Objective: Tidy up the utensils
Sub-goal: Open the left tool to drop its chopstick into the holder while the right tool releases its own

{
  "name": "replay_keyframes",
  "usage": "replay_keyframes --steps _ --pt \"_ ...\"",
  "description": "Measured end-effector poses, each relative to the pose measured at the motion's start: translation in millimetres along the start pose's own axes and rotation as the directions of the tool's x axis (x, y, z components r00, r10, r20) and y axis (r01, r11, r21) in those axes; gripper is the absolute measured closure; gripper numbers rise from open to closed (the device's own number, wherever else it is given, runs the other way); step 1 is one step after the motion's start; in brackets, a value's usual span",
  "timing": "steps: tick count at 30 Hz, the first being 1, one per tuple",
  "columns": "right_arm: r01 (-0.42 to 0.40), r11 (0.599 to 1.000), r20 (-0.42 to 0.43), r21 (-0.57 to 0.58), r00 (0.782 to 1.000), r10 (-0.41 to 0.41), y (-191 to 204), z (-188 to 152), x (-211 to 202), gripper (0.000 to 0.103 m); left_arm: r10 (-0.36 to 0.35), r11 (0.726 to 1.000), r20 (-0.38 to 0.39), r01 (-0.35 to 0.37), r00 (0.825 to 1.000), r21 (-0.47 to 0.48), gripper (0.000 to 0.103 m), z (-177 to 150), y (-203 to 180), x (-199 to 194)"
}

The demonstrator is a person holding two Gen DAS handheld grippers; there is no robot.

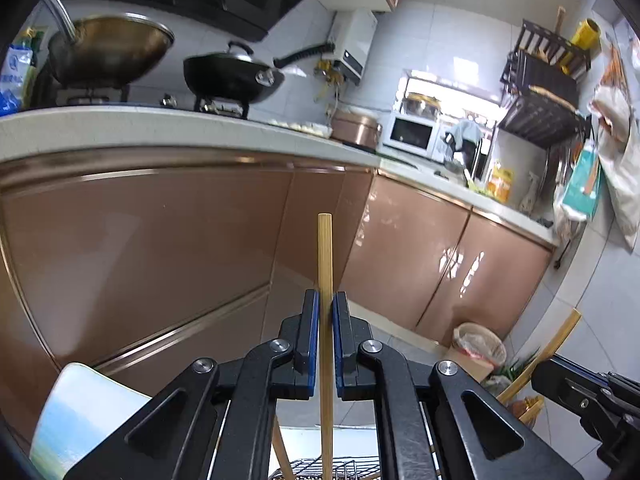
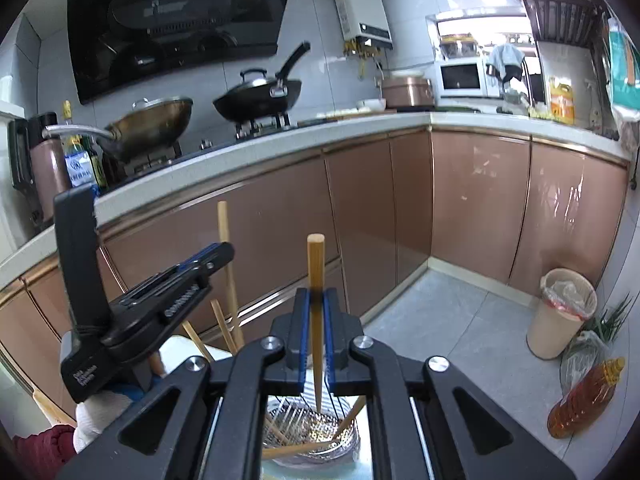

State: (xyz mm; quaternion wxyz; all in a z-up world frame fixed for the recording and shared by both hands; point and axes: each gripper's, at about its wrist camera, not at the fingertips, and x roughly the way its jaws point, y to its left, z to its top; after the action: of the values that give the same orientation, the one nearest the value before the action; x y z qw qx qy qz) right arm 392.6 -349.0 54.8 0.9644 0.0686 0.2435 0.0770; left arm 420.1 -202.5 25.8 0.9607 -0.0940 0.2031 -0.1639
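My left gripper (image 1: 326, 300) is shut on an upright bamboo chopstick (image 1: 325, 252), whose lower end reaches down to a dark wire rack (image 1: 320, 466) at the bottom edge. My right gripper (image 2: 316, 300) is shut on another upright bamboo chopstick (image 2: 316, 264), its lower end over a round metal wire basket (image 2: 312, 432) that holds several chopsticks. In the right wrist view the left gripper (image 2: 216, 254) shows at left with its chopstick (image 2: 226, 248). In the left wrist view the right gripper's body (image 1: 580, 392) shows at the right edge with its chopstick (image 1: 554, 344).
Brown cabinet fronts (image 1: 160, 248) run under a white counter (image 1: 160, 124) with two woks (image 1: 236, 72) on a stove. A bin (image 2: 560, 312), an oil bottle (image 2: 588, 396) and green onions stand on the tiled floor at right. A white chair back (image 1: 76, 412) is at lower left.
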Motion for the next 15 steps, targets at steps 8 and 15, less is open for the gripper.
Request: replay_keyframes --steps 8,15 --pt "0.001 1.0 -0.048 0.002 0.999 -0.001 -4 -25 5 0.097 0.037 0.999 0.017 -0.037 0.999 0.012 0.096 -24 7 3" --pt "0.007 0.999 -0.057 0.031 0.998 -0.005 -8 -32 -10 0.095 0.036 0.999 0.024 -0.036 0.999 0.033 0.068 -26 12 -20"
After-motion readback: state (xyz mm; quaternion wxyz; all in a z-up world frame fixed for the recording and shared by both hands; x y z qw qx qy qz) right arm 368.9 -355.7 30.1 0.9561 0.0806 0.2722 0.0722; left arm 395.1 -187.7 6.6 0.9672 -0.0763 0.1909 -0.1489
